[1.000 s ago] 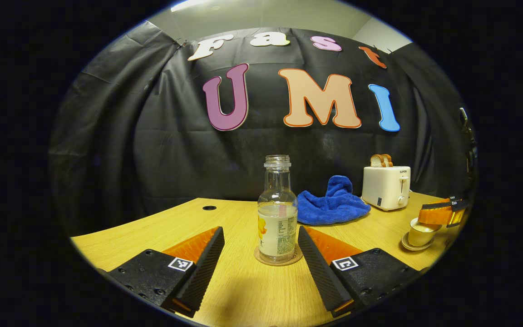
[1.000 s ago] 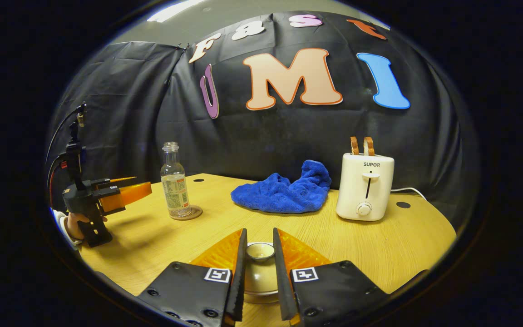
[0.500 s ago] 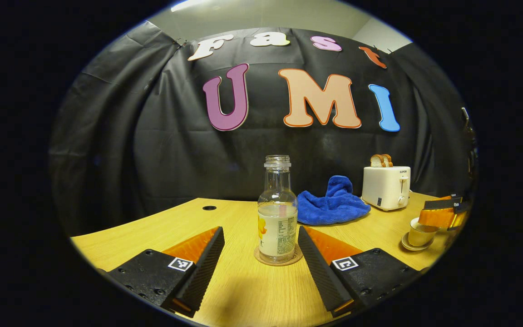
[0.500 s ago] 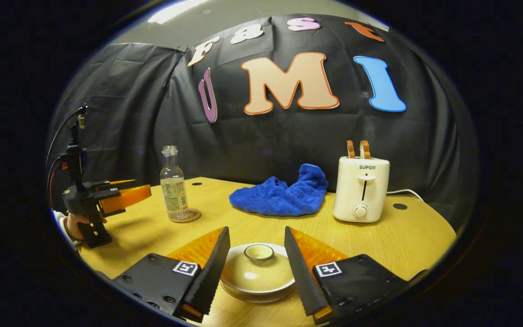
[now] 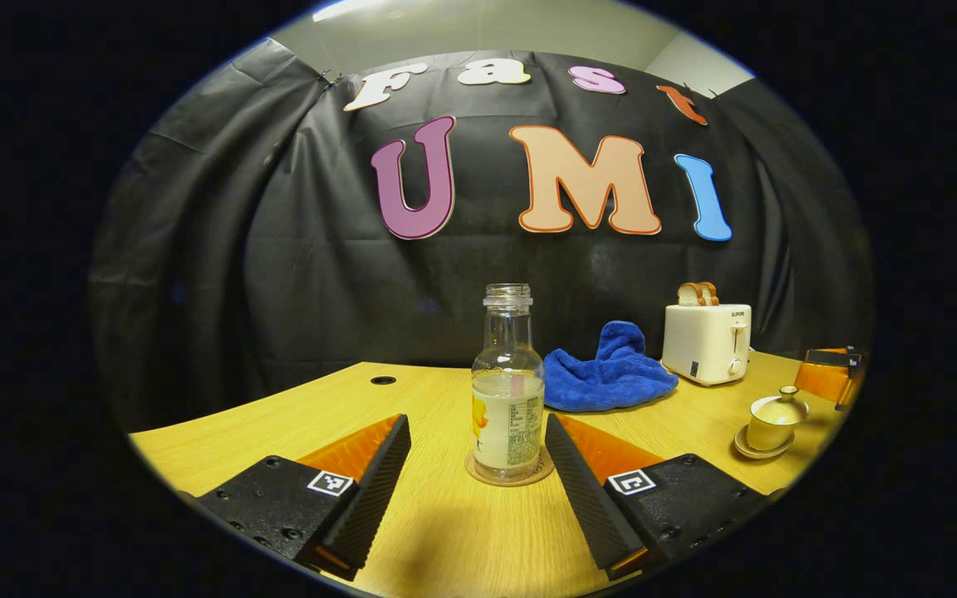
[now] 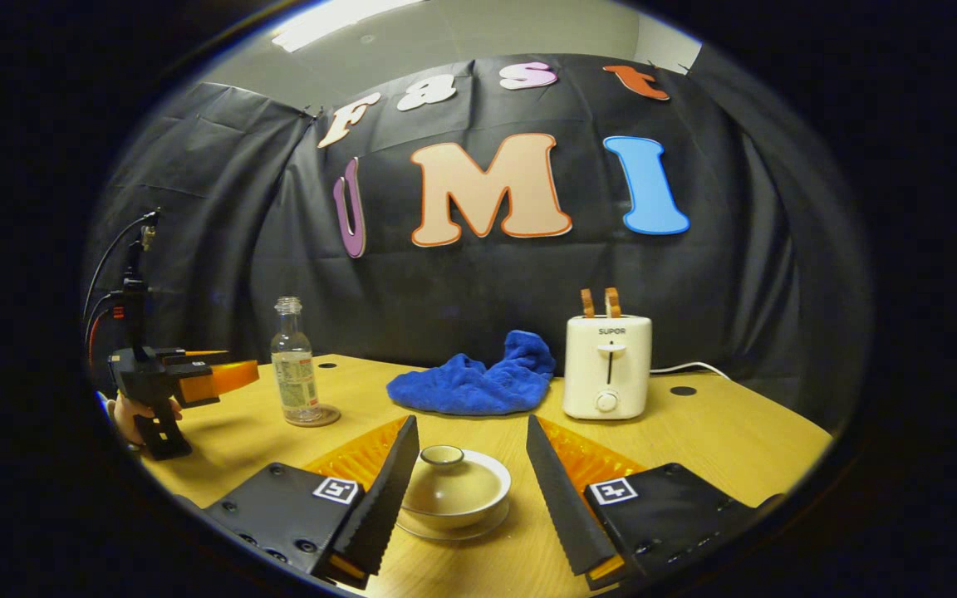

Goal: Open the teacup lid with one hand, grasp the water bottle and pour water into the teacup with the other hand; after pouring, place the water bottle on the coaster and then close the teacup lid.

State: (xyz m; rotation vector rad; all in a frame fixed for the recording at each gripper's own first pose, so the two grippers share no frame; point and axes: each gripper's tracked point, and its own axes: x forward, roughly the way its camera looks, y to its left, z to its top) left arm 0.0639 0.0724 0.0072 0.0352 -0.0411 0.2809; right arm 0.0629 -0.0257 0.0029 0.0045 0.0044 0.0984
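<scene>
A clear water bottle (image 5: 507,390) with no cap stands upright on a round coaster (image 5: 483,475), just past my left gripper (image 5: 476,422). That gripper is open, with one finger to each side of the bottle and neither touching it. The cream teacup (image 6: 453,492) rests on its saucer with the lid (image 6: 443,455) on. My right gripper (image 6: 471,424) is open around it, clear of the lid's knob. The right gripper view also has the bottle (image 6: 294,361) at far left beside the left gripper (image 6: 213,375). The left gripper view has the teacup (image 5: 773,422) at far right.
A crumpled blue towel (image 6: 470,384) and a white toaster (image 6: 607,365) holding two bread slices stand at the back of the wooden table (image 6: 728,432). A hand (image 6: 131,411) holds the left gripper near the table's left edge. The black cloth wall rises behind.
My right gripper has opened off the lid's knob and drawn back from the teacup, which keeps its lid on. The left gripper and the bottle have not moved.
</scene>
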